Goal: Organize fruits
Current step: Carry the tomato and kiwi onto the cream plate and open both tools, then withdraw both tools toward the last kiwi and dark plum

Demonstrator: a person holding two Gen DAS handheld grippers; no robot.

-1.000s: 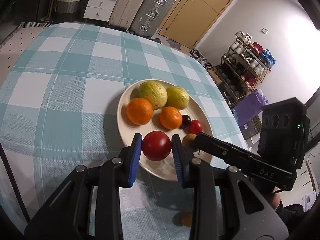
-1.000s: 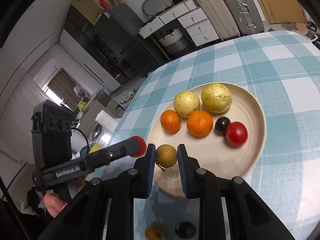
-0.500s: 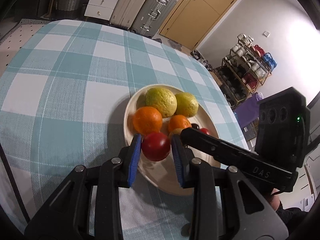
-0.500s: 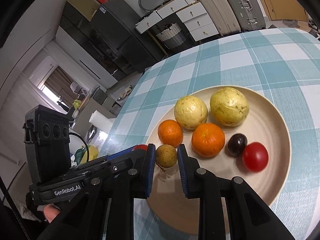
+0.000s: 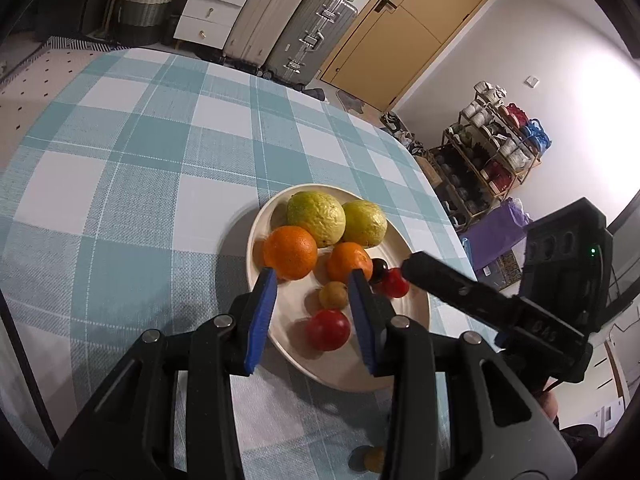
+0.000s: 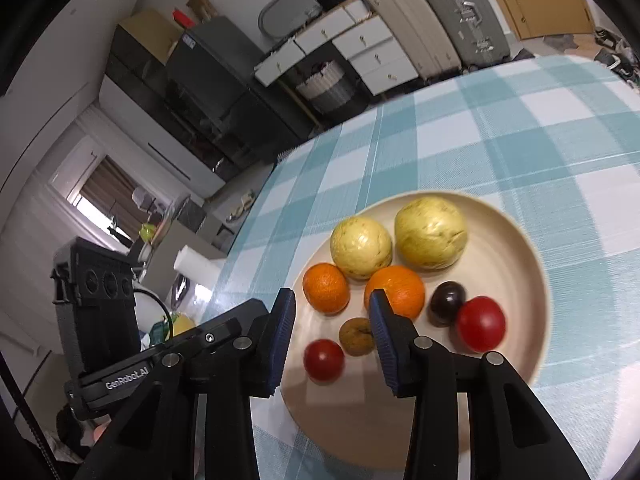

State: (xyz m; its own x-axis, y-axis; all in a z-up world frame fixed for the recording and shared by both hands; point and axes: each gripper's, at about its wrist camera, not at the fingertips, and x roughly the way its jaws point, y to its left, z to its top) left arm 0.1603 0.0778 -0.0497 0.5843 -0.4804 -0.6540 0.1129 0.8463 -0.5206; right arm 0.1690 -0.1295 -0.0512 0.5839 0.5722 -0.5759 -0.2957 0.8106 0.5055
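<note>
A cream plate (image 5: pixel 400 372) on the checked tablecloth holds two yellow-green guavas (image 5: pixel 316 218), two oranges (image 5: pixel 290 252), a dark plum (image 6: pixel 448 302) and a red tomato (image 6: pixel 480 324). A second red tomato (image 5: pixel 328 330) lies on the plate between my left gripper's (image 5: pixel 312 276) blue pads, which are opening and do not touch it. My right gripper (image 6: pixel 331 300) is opening too. A small brown fruit (image 6: pixel 356 336) rests free on the plate between its fingers. Each gripper shows at the edge of the other's view.
A small orange fruit (image 5: pixel 374 458) and something dark lie on the table near its front edge, partly hidden by my left gripper. Suitcases (image 5: pixel 312 28), drawers and a door stand beyond the table. A shelf rack (image 5: pixel 492 160) is to the right.
Both grippers widened their jaws. The red tomato left the left gripper's pads and the brown fruit left the right's; both now rest on the plate.
</note>
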